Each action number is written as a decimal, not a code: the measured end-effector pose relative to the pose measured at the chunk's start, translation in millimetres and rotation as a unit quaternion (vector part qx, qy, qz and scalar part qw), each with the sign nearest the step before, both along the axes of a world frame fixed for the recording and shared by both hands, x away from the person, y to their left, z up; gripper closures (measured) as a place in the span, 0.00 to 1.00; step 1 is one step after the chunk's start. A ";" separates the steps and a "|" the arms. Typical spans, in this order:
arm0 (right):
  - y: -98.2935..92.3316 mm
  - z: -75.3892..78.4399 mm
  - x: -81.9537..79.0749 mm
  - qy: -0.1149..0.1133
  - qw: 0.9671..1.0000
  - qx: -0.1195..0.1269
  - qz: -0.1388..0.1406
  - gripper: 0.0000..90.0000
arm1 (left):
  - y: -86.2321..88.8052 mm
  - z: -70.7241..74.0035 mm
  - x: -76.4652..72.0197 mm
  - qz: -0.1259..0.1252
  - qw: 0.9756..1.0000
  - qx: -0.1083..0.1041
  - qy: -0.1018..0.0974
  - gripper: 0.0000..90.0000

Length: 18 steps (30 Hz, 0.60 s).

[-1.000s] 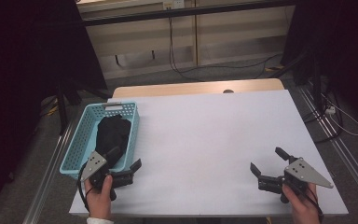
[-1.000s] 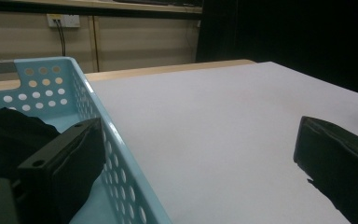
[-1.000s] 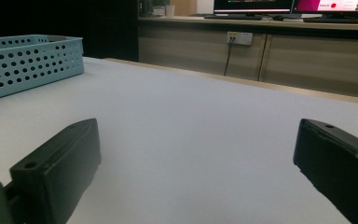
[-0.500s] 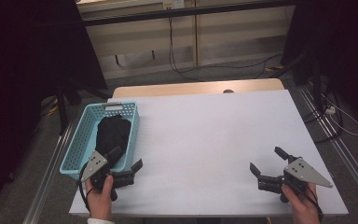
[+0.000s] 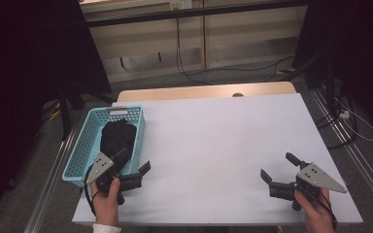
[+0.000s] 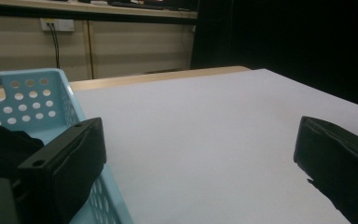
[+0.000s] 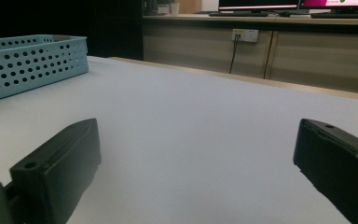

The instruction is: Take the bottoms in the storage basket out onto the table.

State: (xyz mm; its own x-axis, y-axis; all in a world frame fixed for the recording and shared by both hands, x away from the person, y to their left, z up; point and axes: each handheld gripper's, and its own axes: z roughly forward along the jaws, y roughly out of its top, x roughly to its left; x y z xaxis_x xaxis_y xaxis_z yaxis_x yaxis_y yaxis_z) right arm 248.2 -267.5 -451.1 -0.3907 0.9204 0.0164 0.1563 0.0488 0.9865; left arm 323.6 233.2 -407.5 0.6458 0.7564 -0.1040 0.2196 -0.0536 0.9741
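Nearest the person, at about five o'clock on the white rectangular tabletop (image 5: 223, 145), the right hand-held gripper (image 5: 278, 172) rests low over the surface, its two black jaws spread wide with nothing between them. The right hand (image 5: 315, 206) grips it from behind, aiming the jaws toward ten o'clock across bare table. In the right gripper view those jaws frame plain white surface, so this hand is probably parked, waiting its turn.

At about seven o'clock, the left hand-held gripper (image 5: 135, 167) sits just beside the near right corner of the light blue perforated plastic basket (image 5: 80, 150). Its jaws are also apart and hold nothing; in the left gripper view one jaw stands right at the basket's wall while the other hangs over open table. The left hand (image 5: 108, 191) holds the tool roughly level, tilted toward the basket, which suggests a reach into it is being lined up.

Farther, at nine to ten o'clock, the crumpled black cloth bundle (image 5: 118, 138) lies inside the basket, heaped against its right wall, near the left gripper but apart from it. The basket likely keeps the cloth gathered within that hand's reach.
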 end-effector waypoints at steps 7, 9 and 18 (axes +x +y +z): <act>0.2 0.7 1.1 -0.002 1.000 0.001 -0.002 0.00 | -0.8 8.3 7.7 0.002 1.000 0.003 0.001 0.03; 1.0 0.7 1.8 -0.003 1.000 0.000 0.000 0.00 | -2.3 11.7 9.3 -0.001 1.000 0.004 0.003 0.03; -1.4 0.9 -1.2 -0.007 1.000 -0.004 -0.006 0.00 | -10.9 23.5 17.1 -0.016 1.000 0.011 0.005 0.03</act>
State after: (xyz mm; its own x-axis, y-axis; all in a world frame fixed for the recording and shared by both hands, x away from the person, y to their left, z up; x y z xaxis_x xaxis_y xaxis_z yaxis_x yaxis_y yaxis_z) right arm 247.0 -268.8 -450.2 -0.3801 0.9249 0.0036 0.1440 0.0553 0.9880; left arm 340.7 222.4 -384.0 0.6694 0.7370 -0.0937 0.2269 -0.0828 0.9704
